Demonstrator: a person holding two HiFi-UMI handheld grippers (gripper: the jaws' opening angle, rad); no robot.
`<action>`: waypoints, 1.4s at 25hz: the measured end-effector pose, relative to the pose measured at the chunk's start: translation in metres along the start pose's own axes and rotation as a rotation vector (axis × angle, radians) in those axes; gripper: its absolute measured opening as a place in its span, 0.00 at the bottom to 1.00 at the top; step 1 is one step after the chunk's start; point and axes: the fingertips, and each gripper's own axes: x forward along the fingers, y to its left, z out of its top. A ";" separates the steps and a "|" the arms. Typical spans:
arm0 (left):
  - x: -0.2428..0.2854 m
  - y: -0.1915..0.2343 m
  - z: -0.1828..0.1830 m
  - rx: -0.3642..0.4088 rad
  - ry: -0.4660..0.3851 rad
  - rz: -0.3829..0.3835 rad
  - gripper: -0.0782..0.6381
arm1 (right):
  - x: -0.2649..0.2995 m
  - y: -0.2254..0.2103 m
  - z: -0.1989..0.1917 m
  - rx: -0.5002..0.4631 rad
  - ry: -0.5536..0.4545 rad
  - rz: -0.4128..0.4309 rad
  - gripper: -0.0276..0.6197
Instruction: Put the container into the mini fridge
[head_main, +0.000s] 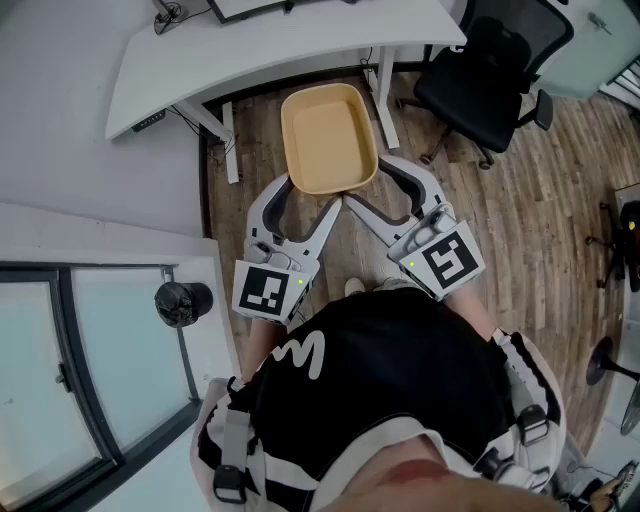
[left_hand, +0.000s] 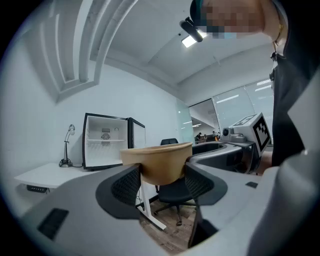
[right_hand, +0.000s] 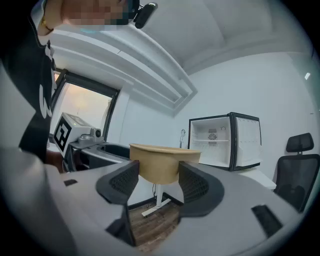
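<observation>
Smooth tan tub-shaped container (head_main: 328, 135), round-cornered, clenched at its near rim between ribbed black pads (left_hand: 126, 185) of left gripper (head_main: 312, 192) and right gripper (head_main: 375, 188), over wood-plank floor (head_main: 500, 230) by white desk's (head_main: 250, 50) edge; boxy mini fridge (left_hand: 105, 140) open.

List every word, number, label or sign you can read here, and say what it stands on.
No words or numbers can be read.
Marker cube on the left gripper: square pattern, no letters.
Marker cube on the right gripper: the same.
Black shirt: white zigzag mark, not a word.
Mini fridge interior: any print too small to read.
</observation>
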 end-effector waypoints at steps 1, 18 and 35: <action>0.001 -0.001 0.002 -0.002 0.004 0.003 0.50 | -0.001 -0.001 0.001 0.001 -0.001 -0.001 0.45; -0.001 -0.003 0.001 0.001 0.000 -0.001 0.50 | -0.001 0.002 0.002 -0.009 -0.012 -0.008 0.44; -0.014 -0.004 0.005 0.010 0.013 0.000 0.50 | -0.005 0.015 0.005 0.006 -0.020 -0.020 0.45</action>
